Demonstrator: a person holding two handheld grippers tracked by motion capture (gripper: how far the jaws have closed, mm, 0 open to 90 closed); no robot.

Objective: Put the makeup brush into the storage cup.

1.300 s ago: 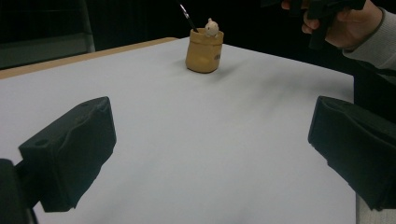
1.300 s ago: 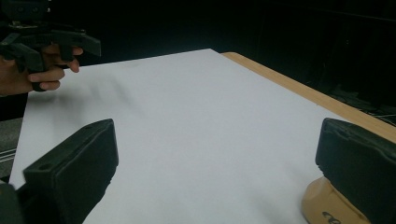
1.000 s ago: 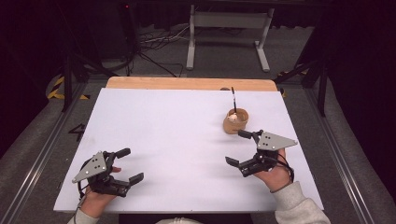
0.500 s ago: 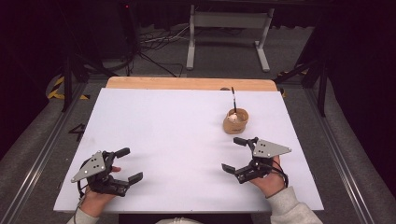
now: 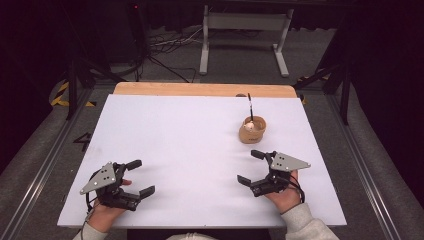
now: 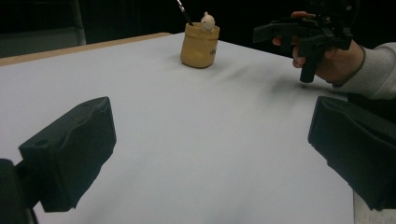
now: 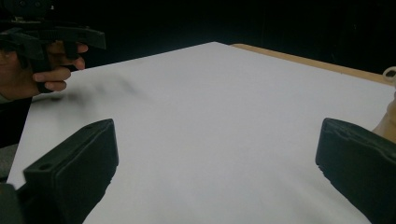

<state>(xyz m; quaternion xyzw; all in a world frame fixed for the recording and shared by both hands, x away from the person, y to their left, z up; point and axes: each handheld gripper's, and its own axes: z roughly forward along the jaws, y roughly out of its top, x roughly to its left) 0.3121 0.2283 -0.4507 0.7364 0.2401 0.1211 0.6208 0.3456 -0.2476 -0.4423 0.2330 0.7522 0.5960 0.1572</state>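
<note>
Both claws empty and spread wide, sitting low over the white surface (image 5: 200,150) at its near edge. Left claw (image 5: 141,177) is at the near left, jaws pointing right toward the middle; nothing between them but bare surface in the left gripper view. Right claw (image 5: 251,167) is at the near right, jaws pointing left, also wide apart with bare surface between them in the right gripper view.

Nearest thing to the right claw: a small tan cup (image 5: 252,130), upright, on the right half of the surface, just beyond that claw on the far side and not touching it. A thin dark stick (image 5: 250,106) stands in it, leaning slightly. In the left gripper view the cup (image 6: 199,44) has a small pale knob-like piece (image 6: 207,21) at its rim; can't tell what that is. Left claw is well apart from the cup. Bare wood strip (image 5: 200,89) runs along the far edge of the surface.
</note>
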